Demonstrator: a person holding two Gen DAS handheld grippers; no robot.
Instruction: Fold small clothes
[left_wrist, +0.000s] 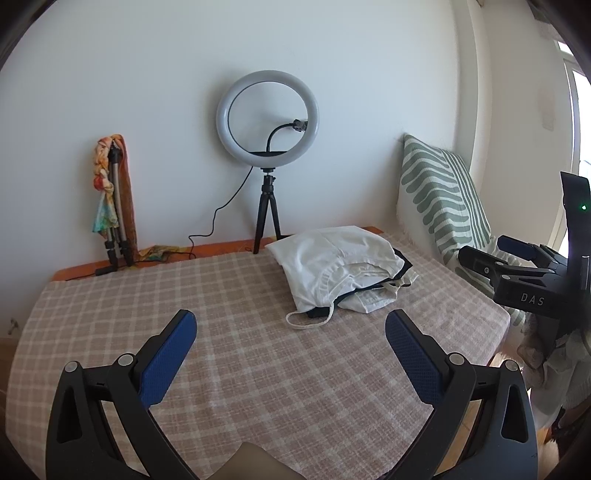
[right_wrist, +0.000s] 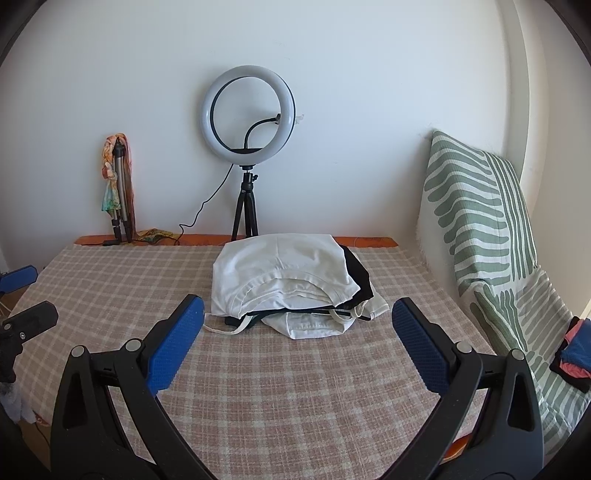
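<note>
My left black claw with blue ribbed pads (left_wrist: 290, 325) hangs spread wide, nothing between its fingers, over the worktop's near edge. My right black claw with blue ribbed pads (right_wrist: 297, 314) is likewise spread and empty, level beside it, toward the right edge.

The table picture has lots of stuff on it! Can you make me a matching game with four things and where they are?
Things:
1. ring light
2. pile of clothes
3. striped cushion
4. folded tripod with a scarf

Places:
A. leaning on the wall at the far left
B. on the checked cloth, in front of both open grippers
C. propped up at the right side
D. standing on a small black tripod at the back, in the middle

Pairs: 1-D, 2-B, 3-C, 4-A
</note>
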